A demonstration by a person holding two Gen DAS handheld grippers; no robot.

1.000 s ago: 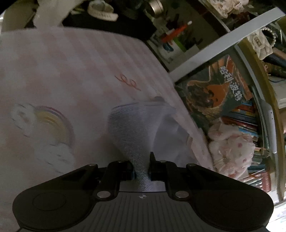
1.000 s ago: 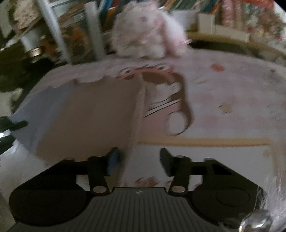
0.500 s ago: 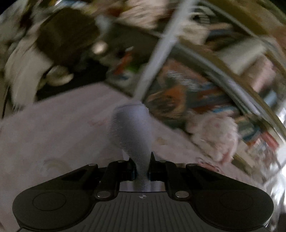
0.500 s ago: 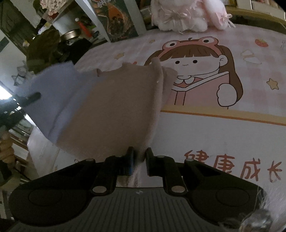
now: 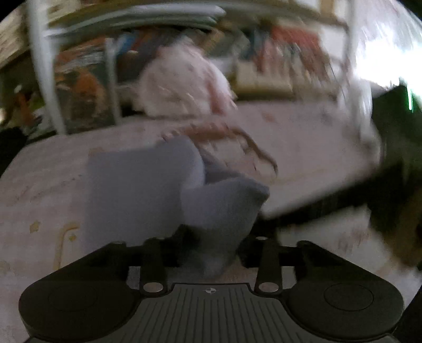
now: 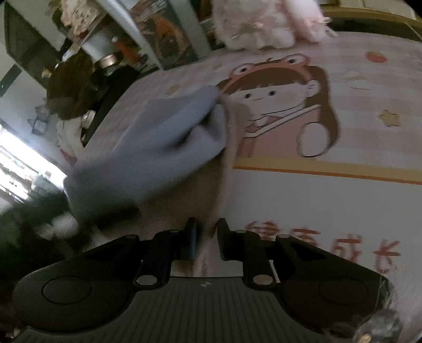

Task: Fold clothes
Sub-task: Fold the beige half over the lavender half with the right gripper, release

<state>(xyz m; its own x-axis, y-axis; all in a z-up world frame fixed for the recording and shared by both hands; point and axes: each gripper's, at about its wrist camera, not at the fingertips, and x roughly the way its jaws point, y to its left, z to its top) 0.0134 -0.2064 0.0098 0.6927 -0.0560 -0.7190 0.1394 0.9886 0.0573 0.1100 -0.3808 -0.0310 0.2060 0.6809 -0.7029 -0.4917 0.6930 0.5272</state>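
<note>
A soft garment, blue-grey (image 6: 158, 147) on one side and beige (image 6: 211, 190) on the other, lies on the printed bed cover (image 6: 343, 200). In the right wrist view its blue-grey half is folded over the beige half. My right gripper (image 6: 206, 237) holds the beige edge between its pads while its jaws are opening slightly. In the blurred left wrist view, a bunched blue-grey corner (image 5: 221, 211) sits loosely between the fingers of my left gripper (image 5: 213, 237), whose jaws are opening wide.
A pink plush toy (image 6: 263, 23) sits at the far edge of the bed against a crowded bookshelf (image 5: 277, 52). A white pole (image 5: 44, 79) stands at the left. A dark blurred shape (image 5: 395, 158) fills the right of the left wrist view.
My left gripper swung across with the blue-grey corner, rolling as it went, and its jaws parted. The blue-grey half now lies over the beige half. The right gripper closed on the beige edge.
</note>
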